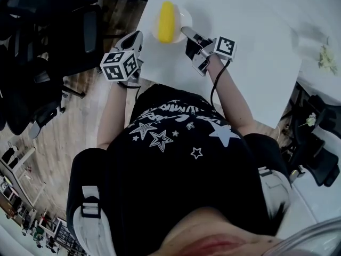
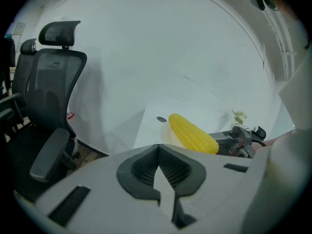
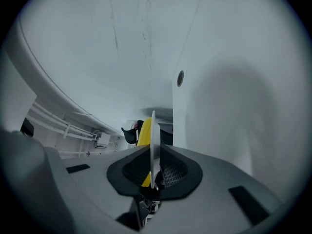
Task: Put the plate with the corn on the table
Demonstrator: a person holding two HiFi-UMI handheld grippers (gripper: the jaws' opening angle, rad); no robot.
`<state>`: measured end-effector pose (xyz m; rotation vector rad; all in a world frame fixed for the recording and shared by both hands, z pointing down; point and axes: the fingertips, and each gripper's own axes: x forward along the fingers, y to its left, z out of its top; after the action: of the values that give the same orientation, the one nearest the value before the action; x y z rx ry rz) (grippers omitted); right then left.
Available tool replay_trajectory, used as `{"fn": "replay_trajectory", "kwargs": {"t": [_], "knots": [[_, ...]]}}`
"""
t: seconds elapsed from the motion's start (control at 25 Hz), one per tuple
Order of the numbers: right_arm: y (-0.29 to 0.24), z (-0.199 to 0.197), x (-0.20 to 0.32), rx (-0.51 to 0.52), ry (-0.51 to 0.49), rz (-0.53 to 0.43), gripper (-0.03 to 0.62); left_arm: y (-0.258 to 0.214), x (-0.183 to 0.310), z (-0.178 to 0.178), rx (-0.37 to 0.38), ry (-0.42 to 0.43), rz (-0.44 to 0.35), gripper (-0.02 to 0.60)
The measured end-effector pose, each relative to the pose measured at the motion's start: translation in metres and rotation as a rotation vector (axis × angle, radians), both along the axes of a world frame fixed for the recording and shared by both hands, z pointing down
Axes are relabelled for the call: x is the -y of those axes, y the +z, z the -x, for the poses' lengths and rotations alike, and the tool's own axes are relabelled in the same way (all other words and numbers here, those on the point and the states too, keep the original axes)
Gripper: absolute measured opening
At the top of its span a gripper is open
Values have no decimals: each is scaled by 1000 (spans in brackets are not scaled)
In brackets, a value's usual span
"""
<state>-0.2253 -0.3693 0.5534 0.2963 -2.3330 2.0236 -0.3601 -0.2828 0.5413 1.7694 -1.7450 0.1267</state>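
A yellow corn cob [image 1: 166, 21] lies on a small white plate [image 1: 183, 16] over the near left corner of the white table [image 1: 256, 47]. I cannot tell whether the plate touches the tabletop. My right gripper [image 1: 185, 32] is shut on the plate's right rim. In the right gripper view the plate [image 3: 153, 145] shows edge-on between the pads, with the corn [image 3: 145, 130] behind it. My left gripper [image 1: 136, 37] is shut and holds nothing, just off the table's left edge beside the plate. Its own view shows the corn [image 2: 192, 133] and the right gripper [image 2: 229, 143] ahead.
Black office chairs [image 1: 48, 41] stand on the wooden floor left of the table. A small dark round spot [image 2: 161, 119] sits on the tabletop beyond the plate. A pale green scrap [image 1: 326, 57] lies at the table's far right.
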Motion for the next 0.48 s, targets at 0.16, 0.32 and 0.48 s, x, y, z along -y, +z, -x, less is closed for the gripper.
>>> {"fn": "replay_trajectory", "kwargs": {"t": [0.16, 0.32, 0.48], "knots": [[9, 21, 7, -3, -8, -13, 41, 8, 6, 14, -1, -7, 12, 5], [23, 34, 11, -33, -7, 11, 41, 15, 9, 26, -3, -21, 22, 5], [30, 40, 12, -45, -9, 25, 41, 21, 11, 31, -7, -27, 31, 5]]}}
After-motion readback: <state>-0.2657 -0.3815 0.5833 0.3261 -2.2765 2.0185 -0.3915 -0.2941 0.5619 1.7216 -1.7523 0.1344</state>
